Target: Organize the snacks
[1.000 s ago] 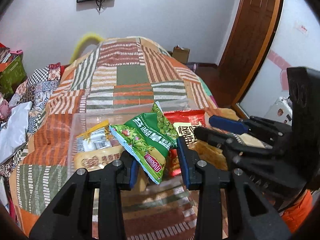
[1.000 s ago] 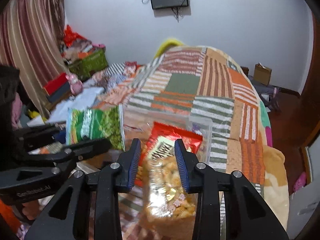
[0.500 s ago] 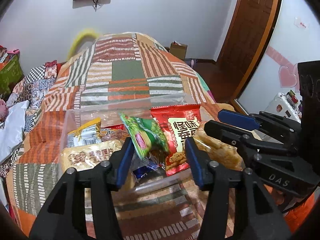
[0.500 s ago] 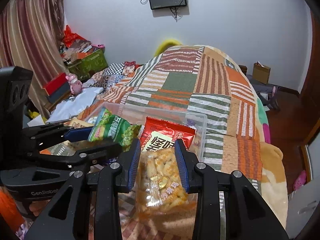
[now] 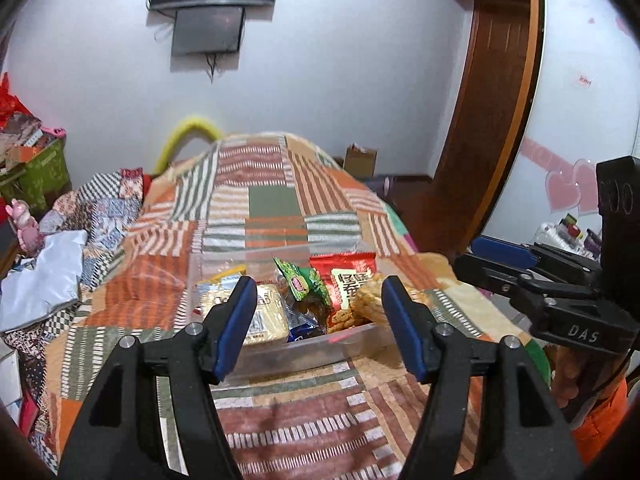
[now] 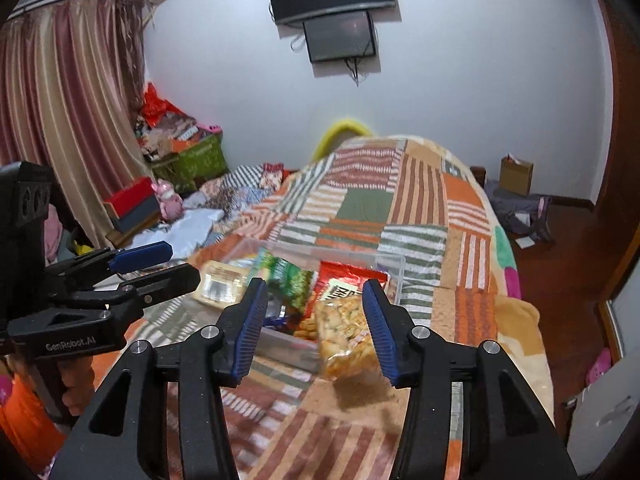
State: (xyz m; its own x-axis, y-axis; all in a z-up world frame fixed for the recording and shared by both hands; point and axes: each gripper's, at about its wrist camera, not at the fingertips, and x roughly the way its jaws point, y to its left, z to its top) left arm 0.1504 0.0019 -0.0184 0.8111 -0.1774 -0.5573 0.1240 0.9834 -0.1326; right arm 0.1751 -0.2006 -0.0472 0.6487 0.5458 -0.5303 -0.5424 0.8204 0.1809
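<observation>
A clear plastic box (image 5: 280, 354) sits on the patchwork bed cover and holds several snack packs. A green pea pack (image 5: 304, 284) stands in its middle, a red pack (image 5: 352, 280) to its right, a beige biscuit pack (image 5: 266, 318) on the left. A clear bag of orange snacks (image 6: 346, 336) leans over the box's near right rim. My left gripper (image 5: 320, 328) is open and empty, in front of the box. My right gripper (image 6: 316, 328) is open and empty, above the orange snack bag. Each gripper shows in the other's view, the right (image 5: 504, 260) and the left (image 6: 152, 264).
The patchwork cover (image 5: 276, 200) spans the whole bed. Crumpled cloth and a white bag (image 5: 40, 280) lie at the left. Green crates (image 6: 192, 160) and boxes stand by the curtain. A wooden door (image 5: 492, 120) and bare floor are to the right.
Both grippers opened and pulled back and up from the box. The green pack dropped into the box. The orange snack bag left the right gripper and rests on the box's rim.
</observation>
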